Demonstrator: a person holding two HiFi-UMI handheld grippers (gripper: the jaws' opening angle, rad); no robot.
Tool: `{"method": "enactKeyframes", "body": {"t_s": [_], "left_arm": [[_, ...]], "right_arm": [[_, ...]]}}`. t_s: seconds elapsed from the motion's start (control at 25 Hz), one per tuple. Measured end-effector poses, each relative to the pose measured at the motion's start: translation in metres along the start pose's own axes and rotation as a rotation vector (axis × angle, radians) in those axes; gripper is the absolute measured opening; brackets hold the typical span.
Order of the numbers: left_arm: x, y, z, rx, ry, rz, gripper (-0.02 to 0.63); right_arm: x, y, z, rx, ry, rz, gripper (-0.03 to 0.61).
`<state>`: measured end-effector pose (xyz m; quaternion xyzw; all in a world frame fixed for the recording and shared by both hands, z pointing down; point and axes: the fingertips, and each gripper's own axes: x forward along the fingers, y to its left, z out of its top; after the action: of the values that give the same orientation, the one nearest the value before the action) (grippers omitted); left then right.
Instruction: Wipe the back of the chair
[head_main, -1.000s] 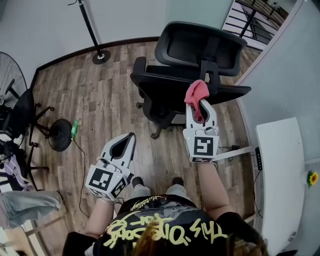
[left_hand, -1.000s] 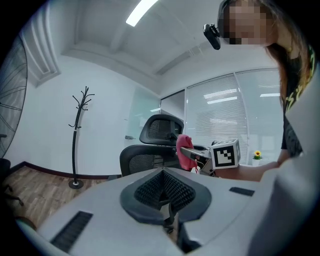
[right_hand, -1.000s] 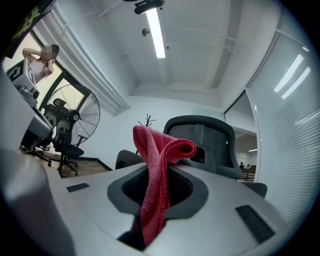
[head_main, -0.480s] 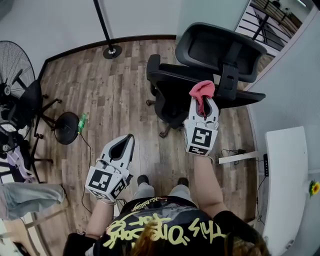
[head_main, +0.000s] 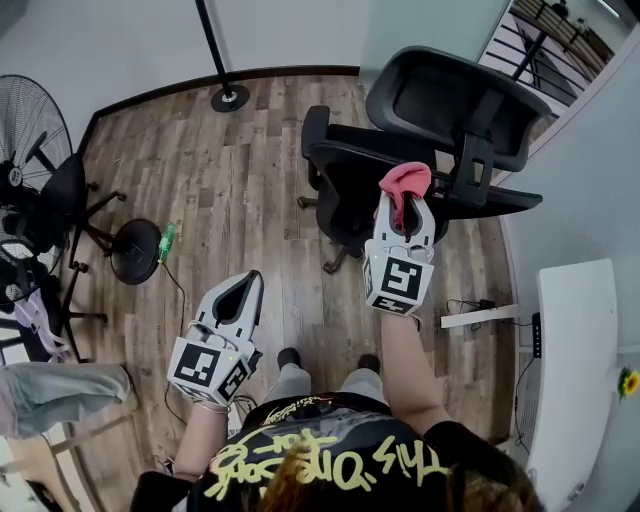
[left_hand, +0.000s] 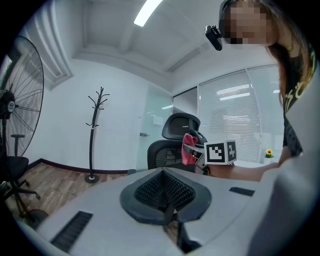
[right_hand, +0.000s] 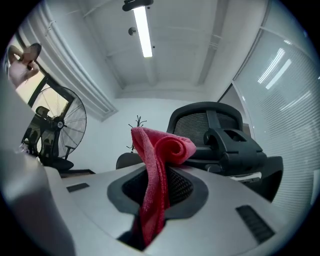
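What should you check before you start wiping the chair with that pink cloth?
1. Cloth gripped: ok. The right gripper is shut on the pink cloth.
2. Cloth pokes out past the tips: ok, a folded wad shows.
3. Chair back faces the cloth: ok, its rear side fills the right gripper view.
4. Cloth touching the chair back: not ok, a gap shows.
5. Left gripper free: ok, shut on nothing, held low.
6. Chair stays put if pushed: cannot tell.
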<state>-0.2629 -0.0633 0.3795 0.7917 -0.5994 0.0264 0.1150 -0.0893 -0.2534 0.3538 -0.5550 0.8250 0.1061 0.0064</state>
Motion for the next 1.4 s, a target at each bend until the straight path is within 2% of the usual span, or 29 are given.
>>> {"method": "enactKeyframes", "body": {"t_s": [0.64,1.4], "left_arm": [[-0.031,0.042,-0.006,-0.035,-0.004,0.091,-0.006],[-0.040,0.050,0.005,-0.011,-0.021,0.129,-0.006]], "right_arm": [[0.032,0.074,0.006,0.026,-0.018,0.123,0.066],[0.063,0.128,-0.014,0.054,0.006,0.253,0.066]]}}
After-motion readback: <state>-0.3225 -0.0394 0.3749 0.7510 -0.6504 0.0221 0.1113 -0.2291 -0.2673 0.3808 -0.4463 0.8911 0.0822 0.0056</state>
